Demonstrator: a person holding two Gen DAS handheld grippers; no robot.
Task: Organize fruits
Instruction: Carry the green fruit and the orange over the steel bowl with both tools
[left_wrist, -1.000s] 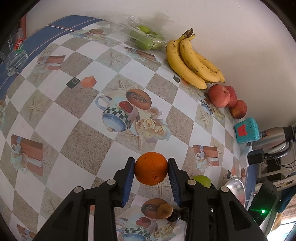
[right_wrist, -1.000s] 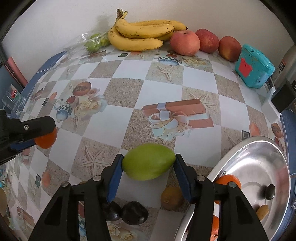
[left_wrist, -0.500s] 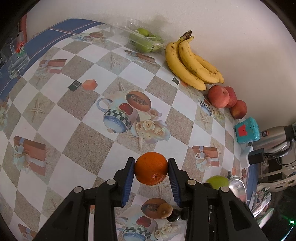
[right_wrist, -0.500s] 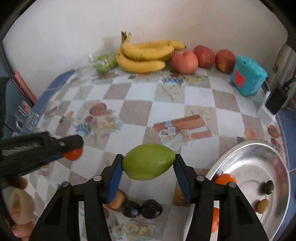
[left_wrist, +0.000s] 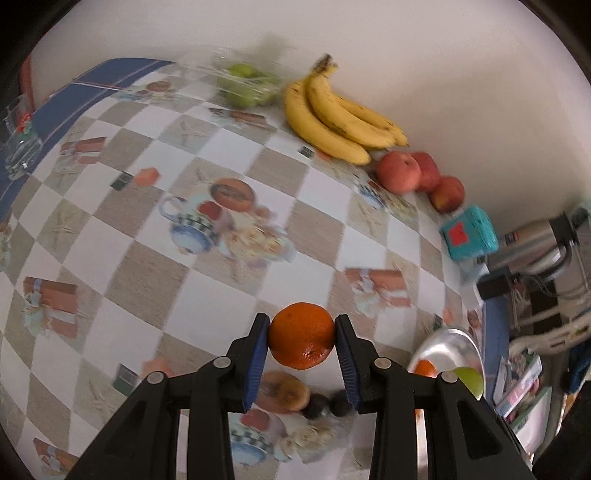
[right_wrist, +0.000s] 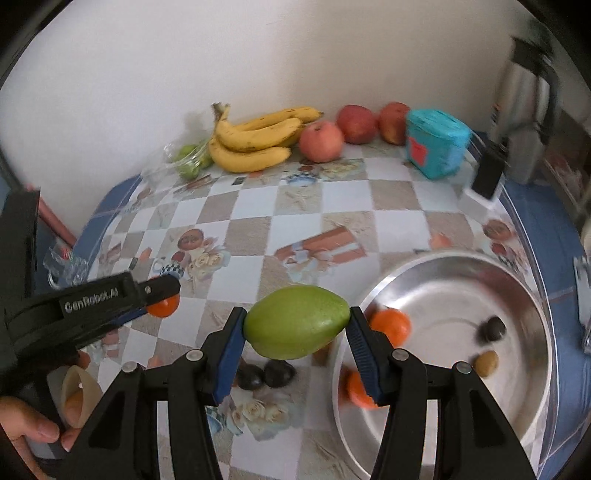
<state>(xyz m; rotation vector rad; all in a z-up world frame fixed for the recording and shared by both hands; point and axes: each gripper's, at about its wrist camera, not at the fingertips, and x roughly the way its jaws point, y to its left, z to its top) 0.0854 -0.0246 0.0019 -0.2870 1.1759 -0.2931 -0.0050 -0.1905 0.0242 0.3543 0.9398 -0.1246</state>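
Note:
My left gripper is shut on an orange and holds it above the checked tablecloth; from the right wrist view the same gripper shows at the left with the orange in its tips. My right gripper is shut on a green mango, lifted beside the rim of a steel bowl. The bowl holds two oranges, a dark fruit and a small brown fruit. Two dark fruits lie on the cloth below the mango, next to a brown fruit.
Along the wall lie bananas, three red apples, a bag of green fruit and a teal box. A metal flask and a charger stand at the right. A glass sits at the far left.
Both grippers have risen with their fruit. The right one has swung to the right, so the steel bowl now fills more of its view. The left one has shifted a little.

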